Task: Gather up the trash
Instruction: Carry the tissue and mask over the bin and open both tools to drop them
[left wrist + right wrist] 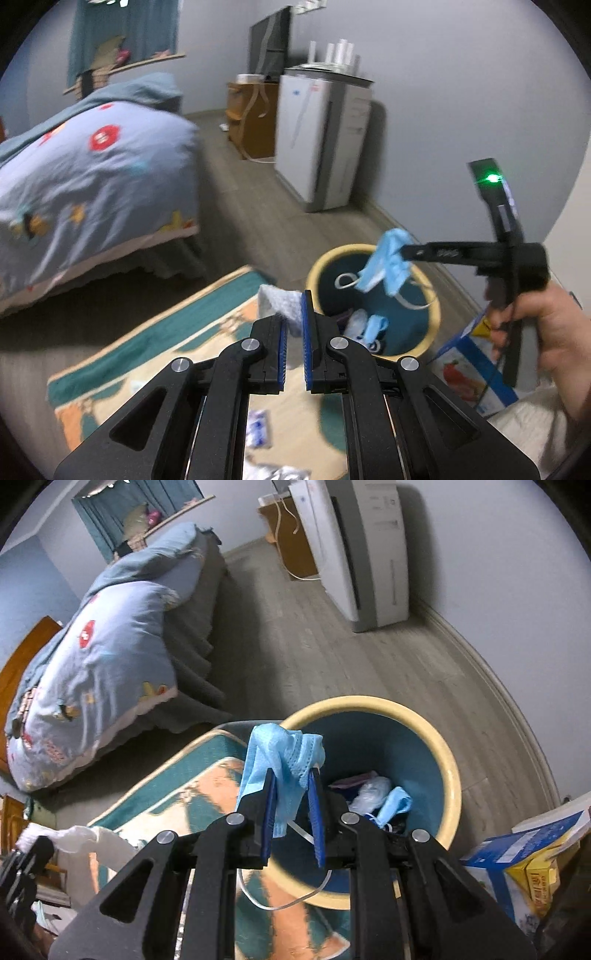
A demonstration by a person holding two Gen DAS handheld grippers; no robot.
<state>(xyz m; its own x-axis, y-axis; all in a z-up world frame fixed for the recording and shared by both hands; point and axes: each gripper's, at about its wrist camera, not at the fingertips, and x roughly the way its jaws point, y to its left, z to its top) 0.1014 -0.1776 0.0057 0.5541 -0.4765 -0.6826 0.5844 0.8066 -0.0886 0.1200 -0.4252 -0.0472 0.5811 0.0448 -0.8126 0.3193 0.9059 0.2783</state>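
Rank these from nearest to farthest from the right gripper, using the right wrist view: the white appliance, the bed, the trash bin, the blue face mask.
1. Blue face mask: held in the right gripper.
2. Trash bin: just ahead and below, slightly right.
3. Bed: far left, across the rug.
4. White appliance: against the far wall, upper right.

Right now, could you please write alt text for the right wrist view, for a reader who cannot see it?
The right gripper pinches a crumpled blue face mask at the edge of a round yellow-rimmed bin that already holds another mask and scraps. A patterned rug lies below, with a bed behind on the left.
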